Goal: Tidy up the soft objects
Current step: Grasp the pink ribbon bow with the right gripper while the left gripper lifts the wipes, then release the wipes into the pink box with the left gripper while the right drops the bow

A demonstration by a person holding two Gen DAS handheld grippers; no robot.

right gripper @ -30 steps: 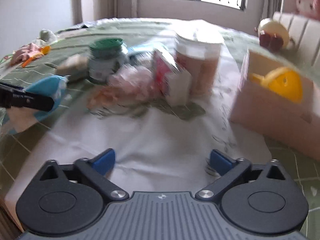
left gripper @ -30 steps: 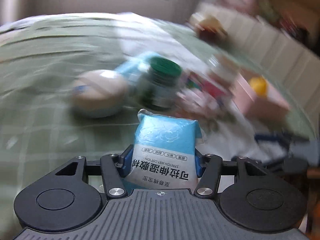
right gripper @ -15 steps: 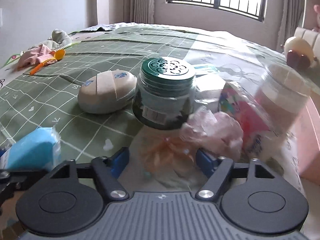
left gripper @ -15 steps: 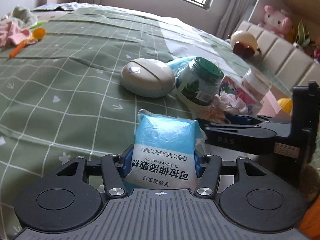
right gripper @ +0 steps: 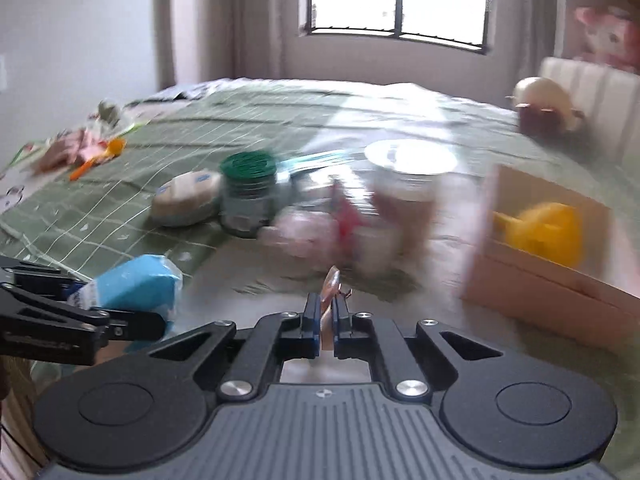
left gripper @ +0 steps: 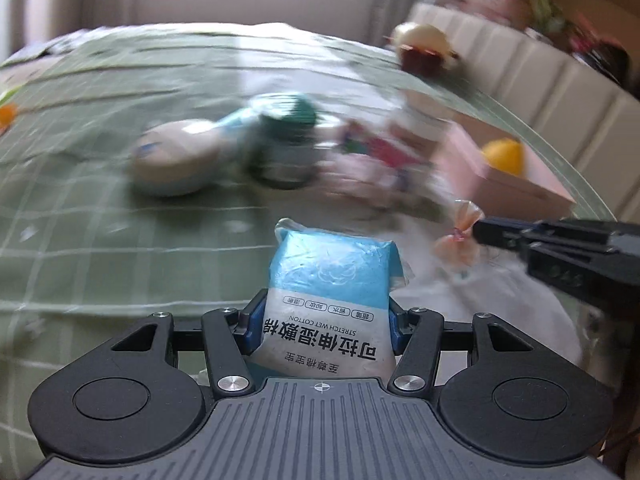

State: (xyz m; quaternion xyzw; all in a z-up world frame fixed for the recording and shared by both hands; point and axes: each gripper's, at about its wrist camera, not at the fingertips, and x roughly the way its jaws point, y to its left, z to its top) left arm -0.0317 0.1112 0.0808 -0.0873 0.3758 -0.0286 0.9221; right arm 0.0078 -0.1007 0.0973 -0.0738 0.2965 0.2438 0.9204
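My left gripper (left gripper: 320,320) is shut on a blue and white pack of stretch wet cotton (left gripper: 332,280) and holds it above the table; the pack also shows at the left of the right wrist view (right gripper: 132,284). My right gripper (right gripper: 327,320) is shut on a thin orange-pink translucent bow (right gripper: 331,284), which shows at the gripper's tip in the left wrist view (left gripper: 460,236). Both views are blurred by motion.
On the green checked cloth (right gripper: 120,208) lie a beige oval case (right gripper: 188,196), a green-lidded jar (right gripper: 248,196), a pink crumpled bag (right gripper: 304,232), a white-lidded jar (right gripper: 408,192) and a pink box (right gripper: 536,264) holding a yellow object (right gripper: 548,232).
My right gripper has shut on the orange-pink bow and lifted it back from the pile. The left gripper keeps hold of the cotton pack and has swung sideways.
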